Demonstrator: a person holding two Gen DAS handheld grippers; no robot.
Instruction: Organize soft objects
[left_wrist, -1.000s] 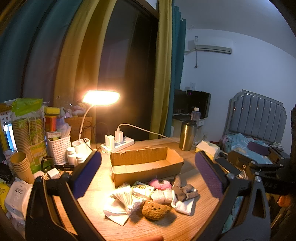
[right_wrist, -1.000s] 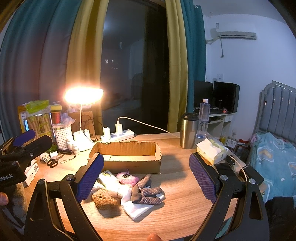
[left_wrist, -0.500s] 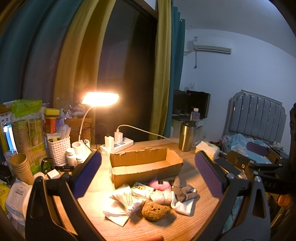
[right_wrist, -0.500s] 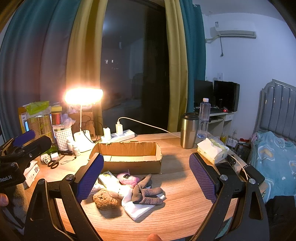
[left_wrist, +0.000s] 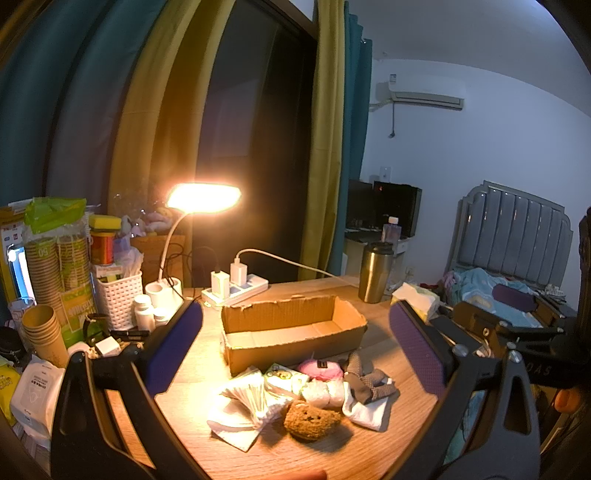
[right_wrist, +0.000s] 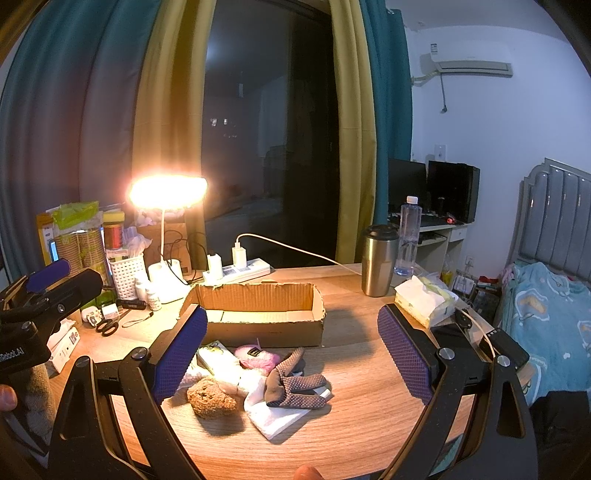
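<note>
Left wrist view: our left gripper (left_wrist: 295, 354) and right gripper (right_wrist: 291, 354) both hang with jaws wide apart, holding nothing. We figure they're lining up on the pile (left_wrist: 310, 395) of soft stuff, just in front of the empty box (left_wrist: 291, 332), probably its destination.

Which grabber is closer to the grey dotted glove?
Right gripper: the grey dotted glove lies just ahead between its open fingers. Left gripper sits farther left, glove toward its right finger.

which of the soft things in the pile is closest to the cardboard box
The pink yarn ball with the dark label. It lies just in front of the cardboard box, while the brown plush and grey dotted glove sit nearer the camera.
</note>
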